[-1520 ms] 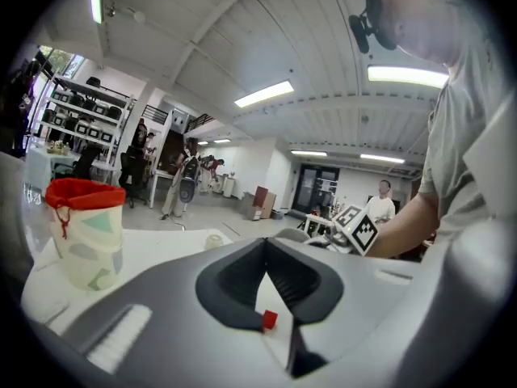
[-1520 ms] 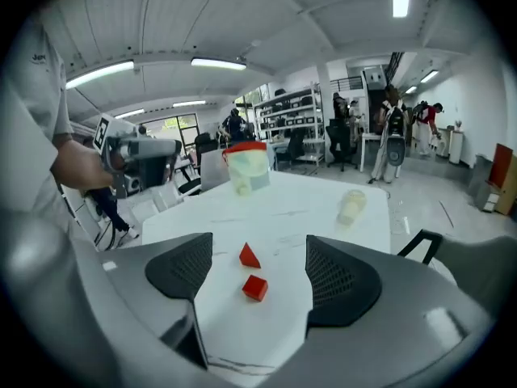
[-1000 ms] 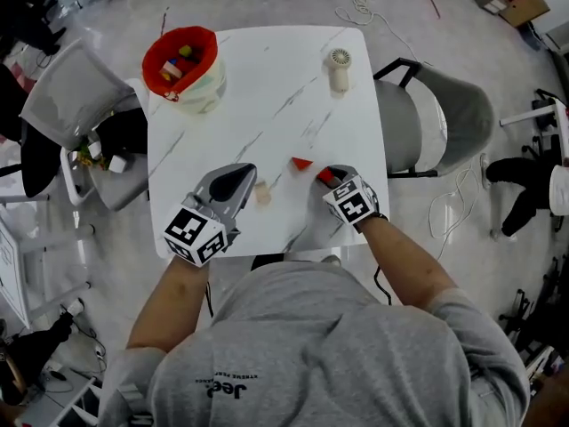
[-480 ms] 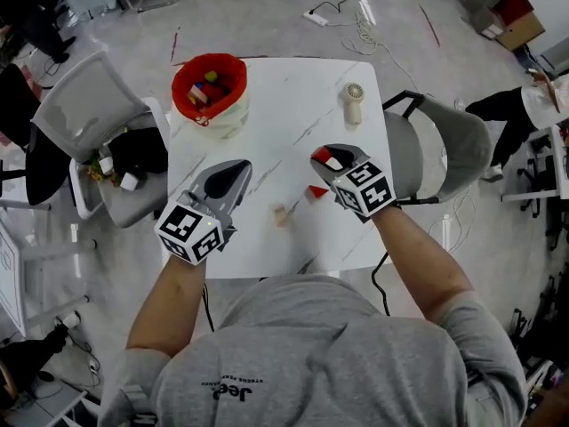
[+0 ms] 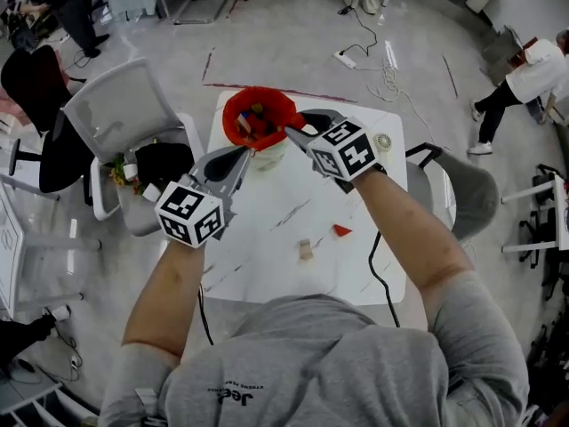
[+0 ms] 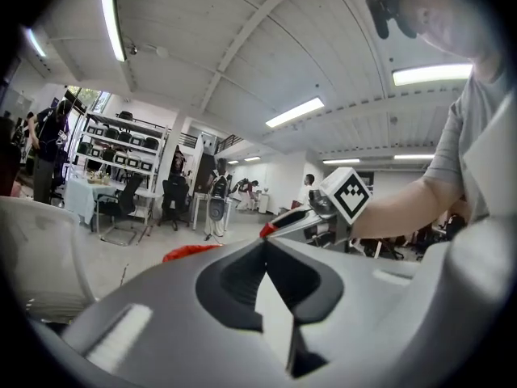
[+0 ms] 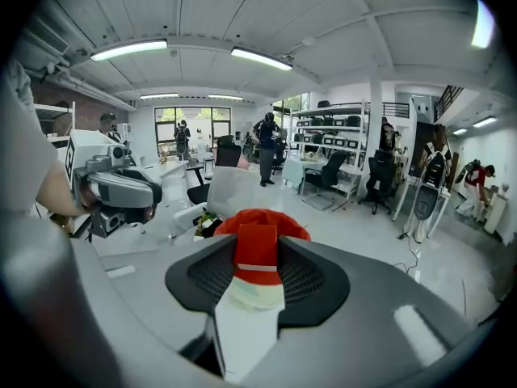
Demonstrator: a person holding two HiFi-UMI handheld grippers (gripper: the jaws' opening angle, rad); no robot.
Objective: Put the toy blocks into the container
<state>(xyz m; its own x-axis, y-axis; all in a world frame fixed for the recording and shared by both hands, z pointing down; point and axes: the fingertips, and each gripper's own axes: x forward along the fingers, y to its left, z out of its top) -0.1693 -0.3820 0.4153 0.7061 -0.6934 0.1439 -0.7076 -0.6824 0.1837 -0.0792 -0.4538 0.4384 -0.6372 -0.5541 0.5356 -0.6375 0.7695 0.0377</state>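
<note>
1. Right gripper (image 5: 298, 130): jaws clamped on a small red rectangular toy block (image 7: 257, 250), held at the rim of the red-lined, pale-walled fabric container (image 5: 231, 118), presumably for the drop.
2. Left gripper (image 6: 263, 242): jaws closed, empty, held beside the container's near wall, likely to stay clear.
3. Container: holds several coloured blocks.
4. White marbled table (image 5: 267, 238): red wedge block (image 5: 341, 231) and pale wooden block (image 5: 305, 250), both uncollected, well apart from the container.
</note>
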